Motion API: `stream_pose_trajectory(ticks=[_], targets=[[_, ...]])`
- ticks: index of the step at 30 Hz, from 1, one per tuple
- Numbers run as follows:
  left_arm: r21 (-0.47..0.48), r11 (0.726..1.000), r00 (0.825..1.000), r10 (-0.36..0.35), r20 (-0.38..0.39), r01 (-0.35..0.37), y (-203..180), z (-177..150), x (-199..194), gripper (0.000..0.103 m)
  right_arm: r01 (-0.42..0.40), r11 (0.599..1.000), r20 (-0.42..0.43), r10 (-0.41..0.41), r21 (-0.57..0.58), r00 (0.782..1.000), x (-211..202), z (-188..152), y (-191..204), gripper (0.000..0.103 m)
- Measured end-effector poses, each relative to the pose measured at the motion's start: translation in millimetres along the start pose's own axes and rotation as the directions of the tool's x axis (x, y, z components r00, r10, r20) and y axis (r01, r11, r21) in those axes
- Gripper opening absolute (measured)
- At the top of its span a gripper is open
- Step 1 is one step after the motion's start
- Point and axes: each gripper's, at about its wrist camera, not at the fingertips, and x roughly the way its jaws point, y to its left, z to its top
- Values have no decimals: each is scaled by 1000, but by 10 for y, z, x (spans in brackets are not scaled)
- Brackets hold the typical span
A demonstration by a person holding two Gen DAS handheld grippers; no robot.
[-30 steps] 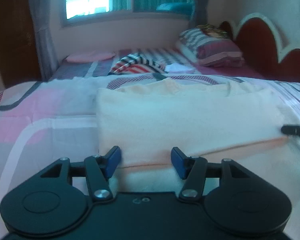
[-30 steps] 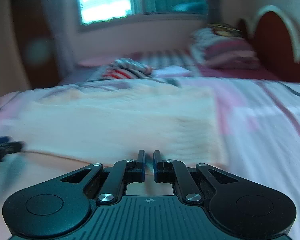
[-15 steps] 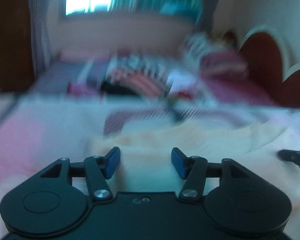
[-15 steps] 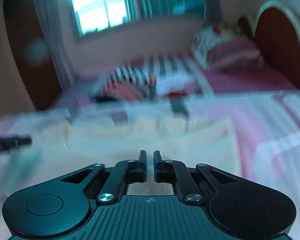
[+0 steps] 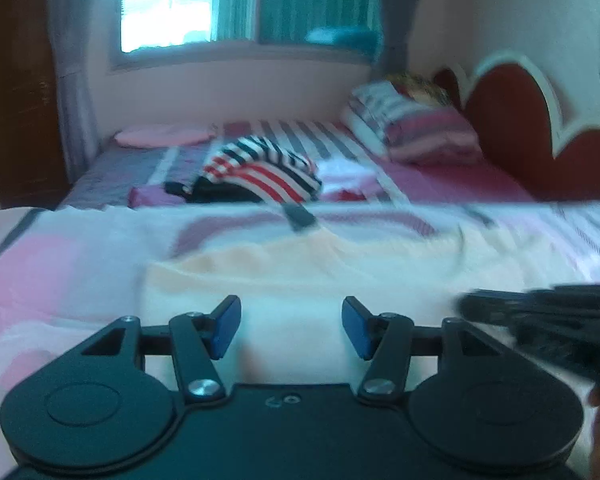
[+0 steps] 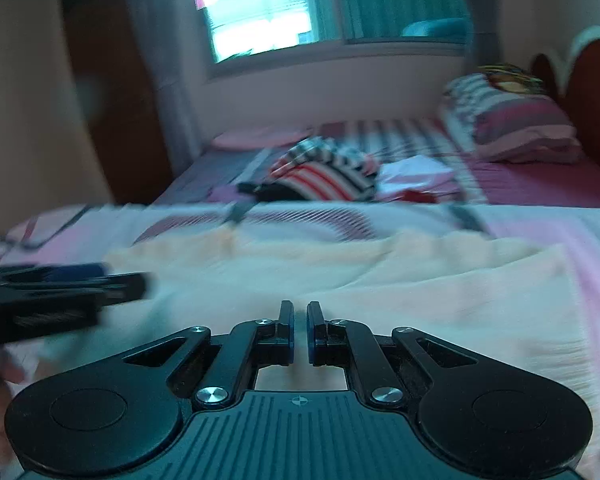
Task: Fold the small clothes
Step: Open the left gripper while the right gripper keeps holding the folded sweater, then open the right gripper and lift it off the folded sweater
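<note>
A pale peach garment [image 5: 300, 276] lies folded flat on the pink and white bedsheet [image 5: 52, 268]; it also shows in the right wrist view [image 6: 400, 280]. My left gripper [image 5: 291, 326] is open and empty, raised just above the garment's near part. My right gripper [image 6: 299, 330] is shut with nothing visible between its fingers, above the garment's near edge. The right gripper shows blurred at the right of the left wrist view [image 5: 540, 312], and the left gripper shows at the left of the right wrist view [image 6: 60, 292].
A pile of striped clothes [image 5: 260, 172] lies on the bed behind the garment, also in the right wrist view [image 6: 324, 172]. Striped pillows [image 5: 412, 132] rest against a red headboard [image 5: 512, 128]. A window [image 5: 168, 4] and a wooden wardrobe [image 6: 112, 100] stand beyond.
Both grippers have lifted and drawn back from the garment's near edge, and have come closer together. The left stays open, the right stays shut. The garment lies still.
</note>
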Motion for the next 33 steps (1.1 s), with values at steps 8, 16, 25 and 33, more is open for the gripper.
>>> stream_pose_trajectory(ticks=[8, 16, 25, 33], targets=[[-76, 997, 1000, 30, -2, -30, 469, -335, -251, 57, 235, 970, -6, -235, 59, 972, -231, -139, -645, 5], [-37, 999, 1000, -22, 17, 23, 203, -287, -473, 55, 159, 987, 37, -161, 39, 986, -679, -206, -658, 6], [21, 1000, 1000, -14, -17, 15, -309, -358, -373, 57, 14, 1000, 7, -14, -19, 1000, -643, -401, -128, 6], [-43, 998, 998, 56, -2, -56, 26, -432, -468, 57, 166, 969, 28, -174, 184, 984, -876, -291, -1206, 6]])
